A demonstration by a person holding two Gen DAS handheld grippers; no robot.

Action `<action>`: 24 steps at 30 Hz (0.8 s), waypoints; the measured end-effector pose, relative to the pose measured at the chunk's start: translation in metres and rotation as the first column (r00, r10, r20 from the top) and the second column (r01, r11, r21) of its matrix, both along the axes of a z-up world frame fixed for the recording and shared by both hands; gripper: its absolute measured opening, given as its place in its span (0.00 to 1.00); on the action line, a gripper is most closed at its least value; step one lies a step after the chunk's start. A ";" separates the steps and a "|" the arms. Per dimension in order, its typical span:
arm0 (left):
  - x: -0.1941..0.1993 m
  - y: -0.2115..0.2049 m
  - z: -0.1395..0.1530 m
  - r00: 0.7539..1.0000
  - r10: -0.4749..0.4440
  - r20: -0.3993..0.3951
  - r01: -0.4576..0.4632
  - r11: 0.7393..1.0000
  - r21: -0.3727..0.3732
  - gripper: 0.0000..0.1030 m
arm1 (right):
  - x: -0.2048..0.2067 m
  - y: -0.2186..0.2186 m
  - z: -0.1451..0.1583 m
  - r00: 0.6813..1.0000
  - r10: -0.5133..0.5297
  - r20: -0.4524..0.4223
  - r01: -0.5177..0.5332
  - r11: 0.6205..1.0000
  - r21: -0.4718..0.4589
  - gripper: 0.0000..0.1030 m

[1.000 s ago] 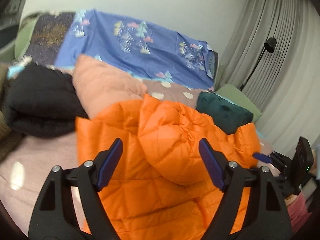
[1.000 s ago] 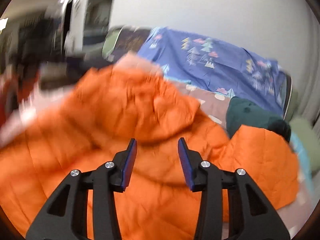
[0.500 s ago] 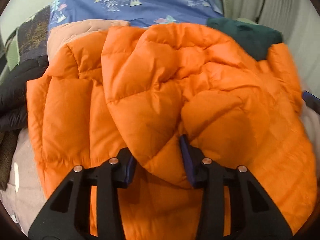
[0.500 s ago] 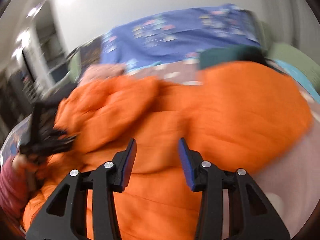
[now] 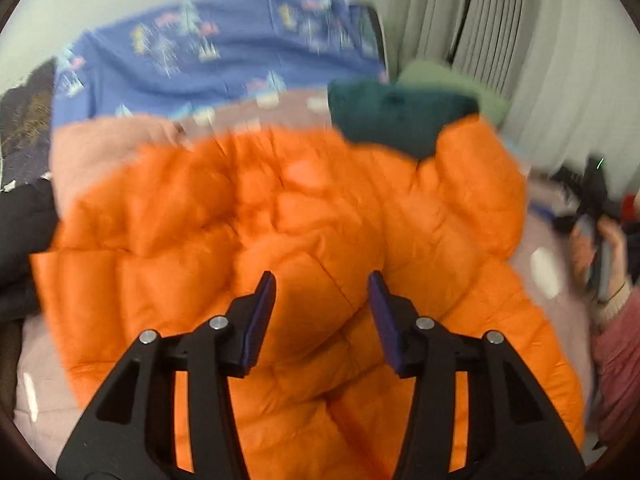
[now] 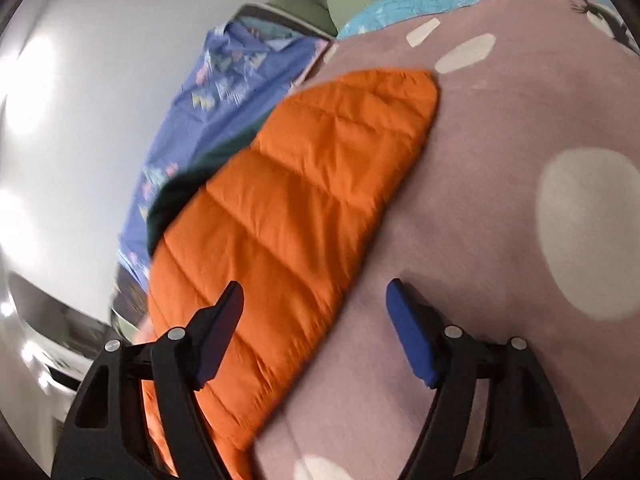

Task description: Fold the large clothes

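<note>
An orange puffer jacket (image 5: 280,220) lies spread on the mauve dotted blanket (image 6: 520,200). In the left wrist view the left gripper (image 5: 322,312) hovers over the jacket's hood area, jaws apart, with nothing held between them. In the right wrist view the right gripper (image 6: 314,320) is open, tilted, above the edge of an orange sleeve (image 6: 300,200); its left finger is over the sleeve, its right finger over bare blanket. The right hand and gripper also show blurred at the right edge of the left wrist view (image 5: 600,216).
A dark green folded garment (image 5: 392,116) lies behind the jacket. A peach jacket (image 5: 104,148) and a black one (image 5: 24,232) lie at the left. A blue patterned sheet (image 5: 224,60) covers the back. Curtains (image 5: 520,40) hang at the right.
The left gripper opened, released the orange hood and drew back. The right gripper swung right to the sleeve edge and opened wider.
</note>
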State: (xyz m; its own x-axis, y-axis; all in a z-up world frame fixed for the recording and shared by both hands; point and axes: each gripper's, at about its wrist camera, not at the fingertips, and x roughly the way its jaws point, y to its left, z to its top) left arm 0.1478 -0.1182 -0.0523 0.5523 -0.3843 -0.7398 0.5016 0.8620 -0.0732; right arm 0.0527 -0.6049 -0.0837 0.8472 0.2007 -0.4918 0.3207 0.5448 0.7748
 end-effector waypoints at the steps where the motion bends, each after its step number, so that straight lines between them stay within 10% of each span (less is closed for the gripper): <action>1: 0.009 -0.010 -0.021 0.999 0.016 -0.037 -0.014 0.998 0.058 0.48 | 0.009 0.000 0.001 1.000 0.008 0.014 -0.008 1.000 0.008 0.80; 7: 0.010 -0.020 -0.055 0.999 0.029 -0.039 -0.024 0.992 0.121 0.50 | 0.048 -0.009 0.005 1.000 -0.010 -0.022 0.009 0.999 -0.040 0.82; 11: 0.007 -0.014 -0.051 0.998 0.032 -0.051 -0.027 0.995 0.094 0.50 | 0.048 -0.009 -0.005 0.999 -0.018 -0.044 0.018 1.000 0.002 0.09; 18: -0.005 0.015 -0.027 0.996 0.050 -0.068 -0.052 0.998 -0.030 0.56 | 0.014 0.037 0.075 0.974 0.070 0.214 -0.038 0.988 -0.152 0.05; 24: -0.026 0.068 0.005 0.989 0.141 -0.032 -0.144 0.975 -0.170 0.64 | -0.010 0.163 0.151 0.852 0.388 0.353 -0.224 0.877 -0.425 0.05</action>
State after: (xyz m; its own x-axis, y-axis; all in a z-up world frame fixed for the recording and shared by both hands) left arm 0.1222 -0.0497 -0.0473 0.5968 -0.4247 -0.6807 0.3714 0.8983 -0.2349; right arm 0.0432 -0.4421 0.0675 0.9097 0.3657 -0.1965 -0.2163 0.8214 0.5277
